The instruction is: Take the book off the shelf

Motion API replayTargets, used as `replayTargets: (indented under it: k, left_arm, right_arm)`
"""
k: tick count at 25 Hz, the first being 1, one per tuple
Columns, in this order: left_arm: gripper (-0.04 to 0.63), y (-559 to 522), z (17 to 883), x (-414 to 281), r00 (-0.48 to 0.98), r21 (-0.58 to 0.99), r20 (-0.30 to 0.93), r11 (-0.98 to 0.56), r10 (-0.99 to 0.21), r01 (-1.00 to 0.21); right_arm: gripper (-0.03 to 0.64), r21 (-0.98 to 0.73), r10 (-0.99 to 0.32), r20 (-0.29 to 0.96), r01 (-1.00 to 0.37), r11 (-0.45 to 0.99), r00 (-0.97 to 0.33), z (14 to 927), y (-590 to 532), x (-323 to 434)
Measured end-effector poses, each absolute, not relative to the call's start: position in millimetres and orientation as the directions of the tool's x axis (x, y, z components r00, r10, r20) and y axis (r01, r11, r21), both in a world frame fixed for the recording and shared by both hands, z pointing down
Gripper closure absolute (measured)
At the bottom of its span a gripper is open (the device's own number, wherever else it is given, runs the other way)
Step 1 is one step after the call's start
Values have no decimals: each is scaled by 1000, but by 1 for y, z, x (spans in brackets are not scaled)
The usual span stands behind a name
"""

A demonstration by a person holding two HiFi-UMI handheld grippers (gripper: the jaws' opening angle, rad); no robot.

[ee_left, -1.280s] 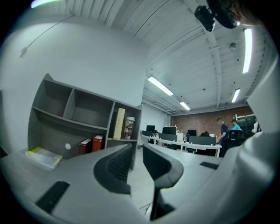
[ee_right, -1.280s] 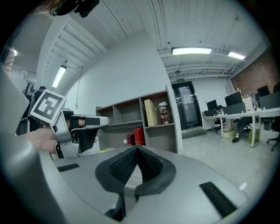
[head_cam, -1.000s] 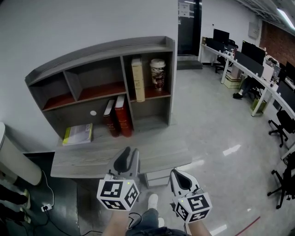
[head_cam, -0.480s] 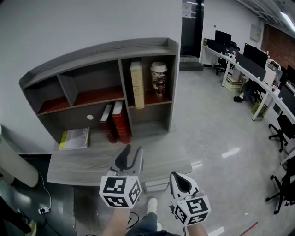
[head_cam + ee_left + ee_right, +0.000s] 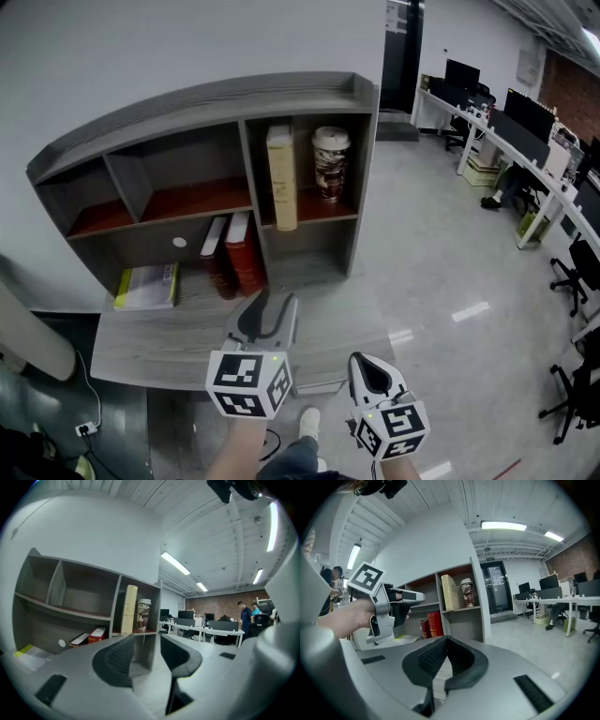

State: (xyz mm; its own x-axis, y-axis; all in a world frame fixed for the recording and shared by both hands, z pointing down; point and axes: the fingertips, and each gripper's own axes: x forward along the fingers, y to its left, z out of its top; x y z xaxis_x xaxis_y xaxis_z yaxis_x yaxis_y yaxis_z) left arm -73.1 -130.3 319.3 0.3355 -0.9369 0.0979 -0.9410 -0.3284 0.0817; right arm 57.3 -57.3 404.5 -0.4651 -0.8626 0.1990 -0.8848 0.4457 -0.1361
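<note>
The reach toward the grey wooden shelf unit (image 5: 202, 98) is being led by the left gripper (image 5: 272, 305); its jaws are being opened, with nothing between them, and they are being held well short of the shelves, above the grey wooden table (image 5: 169, 337). The books are being kept, from the left, as a flat yellow-green paperback (image 5: 147, 286) on the table beside the unit, two dark red hardbacks (image 5: 234, 255) leaning in the lower middle compartment, and a tall cream hardback (image 5: 281, 178) upright in the upper right compartment, just beside a patterned paper cup (image 5: 331, 164). Which book is meant is not being made clear; the cream one is probably being lined up. The jaws are best being widened past the spine before being slid around it; the cup is being risked if the approach is drifting right. The right gripper (image 5: 361, 358) is being held low and back, its pads pressed together on nothing.

The rear of every compartment is being lost in shade; the titles are being blurred; the table's near edge is being covered by both grippers.
</note>
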Motion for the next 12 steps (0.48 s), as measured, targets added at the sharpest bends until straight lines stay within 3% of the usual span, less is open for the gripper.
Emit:
replayTargets:
  k: [12]
  left_arm:
    - [422,-184,328,-72,319,82,135,-310,-938,-947]
  right_arm:
    - [609,-175,-849,238,-881,440,-472,421,-99,55]
